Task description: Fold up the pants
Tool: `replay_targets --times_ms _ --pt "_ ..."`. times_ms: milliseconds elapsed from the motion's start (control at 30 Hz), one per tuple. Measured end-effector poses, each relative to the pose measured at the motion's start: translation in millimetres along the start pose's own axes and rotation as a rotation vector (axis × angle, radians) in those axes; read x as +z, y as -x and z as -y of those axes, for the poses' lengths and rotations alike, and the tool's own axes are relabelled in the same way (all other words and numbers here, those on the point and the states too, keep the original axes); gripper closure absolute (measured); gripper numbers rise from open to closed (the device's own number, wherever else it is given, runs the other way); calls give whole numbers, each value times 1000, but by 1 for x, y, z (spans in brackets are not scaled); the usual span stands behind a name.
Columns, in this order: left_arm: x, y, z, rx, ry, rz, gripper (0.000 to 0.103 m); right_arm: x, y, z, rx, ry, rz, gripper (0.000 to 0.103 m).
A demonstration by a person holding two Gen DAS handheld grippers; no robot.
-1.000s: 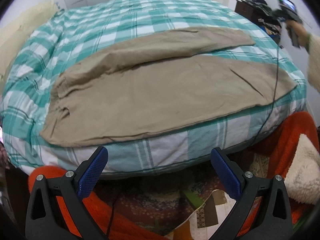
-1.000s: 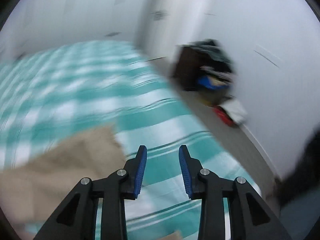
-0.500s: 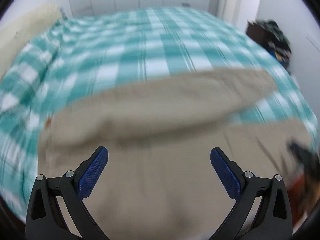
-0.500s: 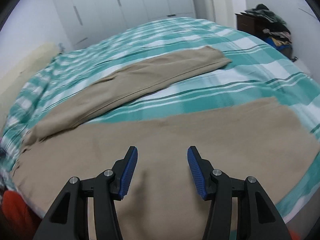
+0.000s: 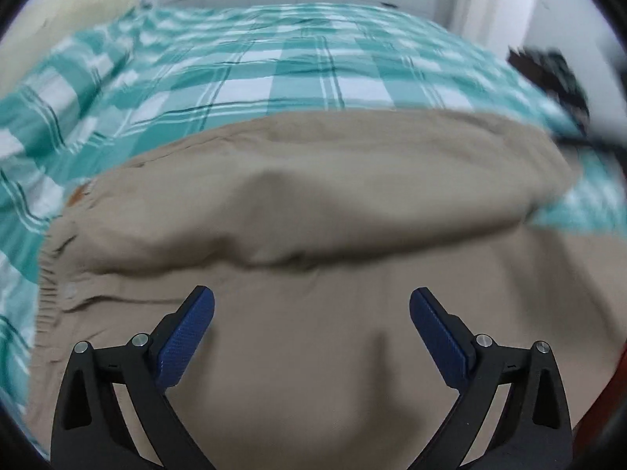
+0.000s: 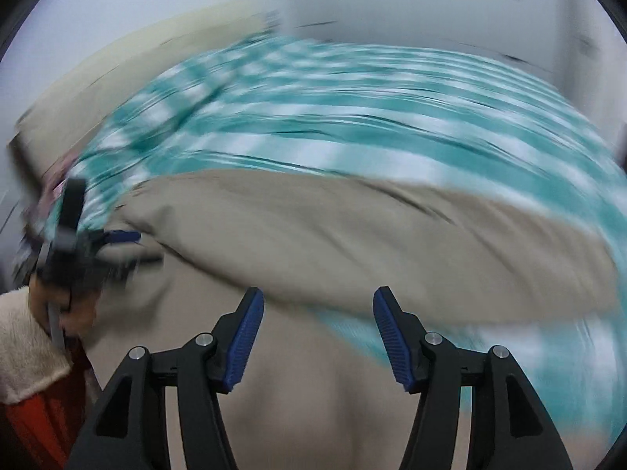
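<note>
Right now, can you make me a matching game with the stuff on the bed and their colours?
Things:
1. pants
2. bedcover
3. gripper pads
4. pillow

Colours:
A. blue
B. cream
C. tan
D. teal and white checks

Pairs: 1-C, 2-D, 3-A, 4-B

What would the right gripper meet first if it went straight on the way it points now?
Most likely the tan pants lying on the checked bedcover. The right gripper points down at the cloth with its jaws opening and nothing between them. The picture is blurred, so the depth is uncertain.
</note>
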State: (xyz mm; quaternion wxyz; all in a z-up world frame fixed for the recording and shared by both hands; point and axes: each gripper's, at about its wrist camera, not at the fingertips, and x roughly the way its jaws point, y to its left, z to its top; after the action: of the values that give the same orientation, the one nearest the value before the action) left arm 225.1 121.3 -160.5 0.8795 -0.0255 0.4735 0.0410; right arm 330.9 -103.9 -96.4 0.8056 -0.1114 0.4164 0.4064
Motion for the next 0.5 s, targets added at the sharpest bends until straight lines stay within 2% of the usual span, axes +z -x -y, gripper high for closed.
replay_targets --times_ms 67,200,367,500 --pt "-19 -6 -3 1 -47 -2 3 50 -60 -18 91 102 -83 45" --pt "-27 -25 -1 -70 -24 -27 2 117 -166 -46 103 281 -260 45" --pt "-24 -24 12 -131 -125 -21 1 155 -254 -67 70 490 -446 47" --pt "-24 -23 17 -148 -160 -23 1 162 -288 -67 78 551 -587 56"
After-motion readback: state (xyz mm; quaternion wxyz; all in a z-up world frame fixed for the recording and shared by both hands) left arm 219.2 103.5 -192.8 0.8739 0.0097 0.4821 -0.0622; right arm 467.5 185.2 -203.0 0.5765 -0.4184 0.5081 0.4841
